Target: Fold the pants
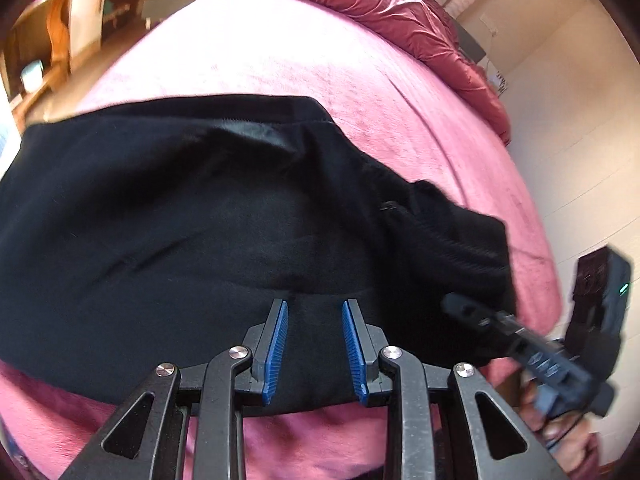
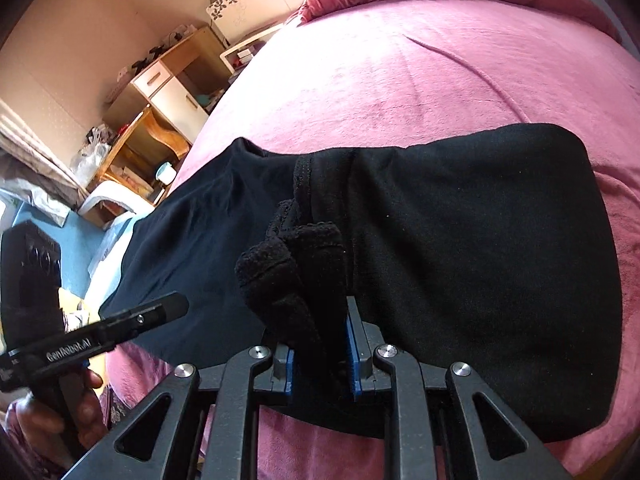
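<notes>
Black pants (image 1: 200,232) lie folded over on a pink bed cover (image 1: 280,60). My left gripper (image 1: 315,312) is open just above the near edge of the cloth, nothing between its blue pads (image 1: 280,340). My right gripper (image 2: 320,344) is shut on a bunched fold of the pants (image 2: 296,272) and holds it lifted a little above the rest of the pants (image 2: 460,260). The right gripper also shows blurred at the right of the left wrist view (image 1: 520,340). The left gripper shows at the lower left of the right wrist view (image 2: 120,328).
A rumpled dark red quilt (image 1: 400,12) lies along the far side of the bed. Wooden shelves and a white cabinet (image 2: 172,92) stand beyond the bed's left side. A wall (image 1: 568,120) runs along the right.
</notes>
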Tool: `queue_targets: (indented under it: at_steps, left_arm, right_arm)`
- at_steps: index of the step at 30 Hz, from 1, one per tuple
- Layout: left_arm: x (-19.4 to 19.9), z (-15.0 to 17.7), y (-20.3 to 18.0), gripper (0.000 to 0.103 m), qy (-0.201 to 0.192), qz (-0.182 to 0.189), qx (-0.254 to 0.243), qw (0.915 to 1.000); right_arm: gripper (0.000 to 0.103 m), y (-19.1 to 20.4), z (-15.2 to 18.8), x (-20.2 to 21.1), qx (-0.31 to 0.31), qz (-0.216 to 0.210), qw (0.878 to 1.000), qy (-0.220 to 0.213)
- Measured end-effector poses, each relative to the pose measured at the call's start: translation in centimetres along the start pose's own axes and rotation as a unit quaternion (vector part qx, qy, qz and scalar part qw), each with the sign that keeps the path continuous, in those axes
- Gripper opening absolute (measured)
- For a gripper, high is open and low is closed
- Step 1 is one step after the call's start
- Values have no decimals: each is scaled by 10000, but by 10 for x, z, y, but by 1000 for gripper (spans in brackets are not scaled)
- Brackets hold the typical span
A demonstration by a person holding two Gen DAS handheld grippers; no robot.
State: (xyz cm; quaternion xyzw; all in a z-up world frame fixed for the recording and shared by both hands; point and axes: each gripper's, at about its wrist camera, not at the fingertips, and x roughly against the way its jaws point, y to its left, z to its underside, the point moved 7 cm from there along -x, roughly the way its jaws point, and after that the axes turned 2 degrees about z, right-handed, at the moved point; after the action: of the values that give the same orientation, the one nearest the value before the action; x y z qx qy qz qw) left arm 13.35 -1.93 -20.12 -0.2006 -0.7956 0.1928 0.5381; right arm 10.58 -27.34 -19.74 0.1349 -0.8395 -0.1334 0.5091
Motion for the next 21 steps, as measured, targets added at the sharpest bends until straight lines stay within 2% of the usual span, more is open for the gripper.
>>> queue_targets:
  at_steps: [2,4,5,6,7,11,14,20,21]
  left_arm:
    - [-2,-2,-1,28,145,450,275,9985]
    - [-5,-5,-3,28,239,741,483,9958]
    - [-7,-7,-3,29,287,862,585,9941]
    - [-9,-9,-5,29,338,983,688,9922]
    - [-12,-10,-6,30,405,1109,793,9898]
    - [-27,-13,-16,41,648,1354,1010,9835]
    - [-38,-13,-23,43,762,1283,976,9840]
    - [-57,-11,-40,44,1072,1168,888,9834]
    - [-61,-9,-42,47,1142,1106,843,9837]
  right_arm:
    - [30,4,0,-1,148,8,9999,-14]
    - [36,4,2,2,103,-191,9998,8]
    - [47,3,3,4,67,-305,9995,30]
    - [65,3,4,8,51,-434,9990,35]
    - [70,2,8,15,72,-530,9986,-5]
    - [70,-9,18,34,4,-594,9982,-78]
    - [70,-20,27,48,-112,-391,9990,-175]
    - [66,-92,65,87,-849,233,9957,-291]
    - [65,-105,73,92,-988,342,9941,-302]
